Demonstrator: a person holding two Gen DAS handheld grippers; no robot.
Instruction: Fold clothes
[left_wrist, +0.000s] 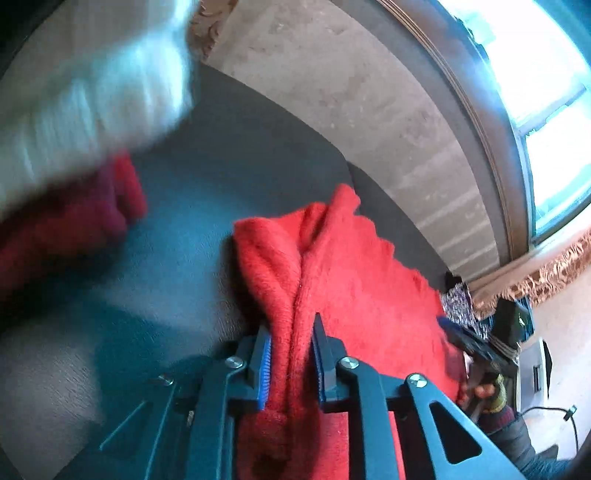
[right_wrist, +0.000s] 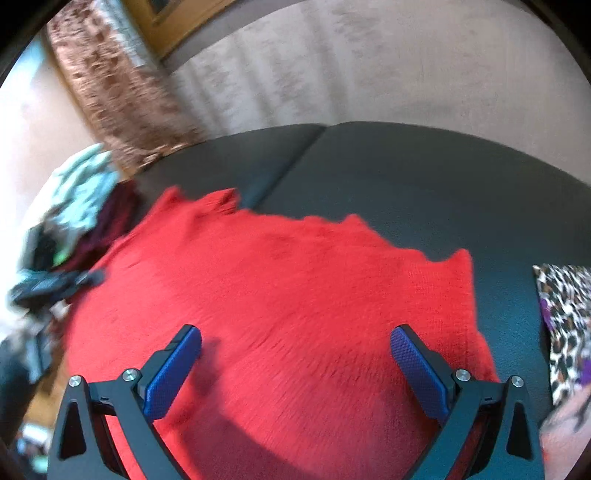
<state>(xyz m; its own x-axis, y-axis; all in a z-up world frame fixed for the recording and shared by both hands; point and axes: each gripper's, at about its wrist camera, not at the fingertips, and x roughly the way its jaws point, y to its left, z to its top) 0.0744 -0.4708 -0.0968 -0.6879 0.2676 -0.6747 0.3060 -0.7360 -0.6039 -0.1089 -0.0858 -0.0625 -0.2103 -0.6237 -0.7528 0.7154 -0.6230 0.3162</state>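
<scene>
Sweater (right_wrist: 280, 295), red and fuzzy, lies spread on a dark grey mattress (right_wrist: 424, 177), its long axis running across the right wrist view from lower left to upper right, its ragged far edge toward the wall. In the left wrist view a bunched fold of it rises between the left tongs (left_wrist: 291, 354), whose blue pads pinch it. The right tongs (right_wrist: 295, 369) hang released, jaws wide, over the flat red knit. The mattress has a seam down its middle and meets a pale plaster wall (right_wrist: 369, 66). A heap of clothes (right_wrist: 77, 206) sits at the left, a leopard-print cloth (right_wrist: 565, 325) at the right. A bright window (left_wrist: 546, 110) shows in the left view.
</scene>
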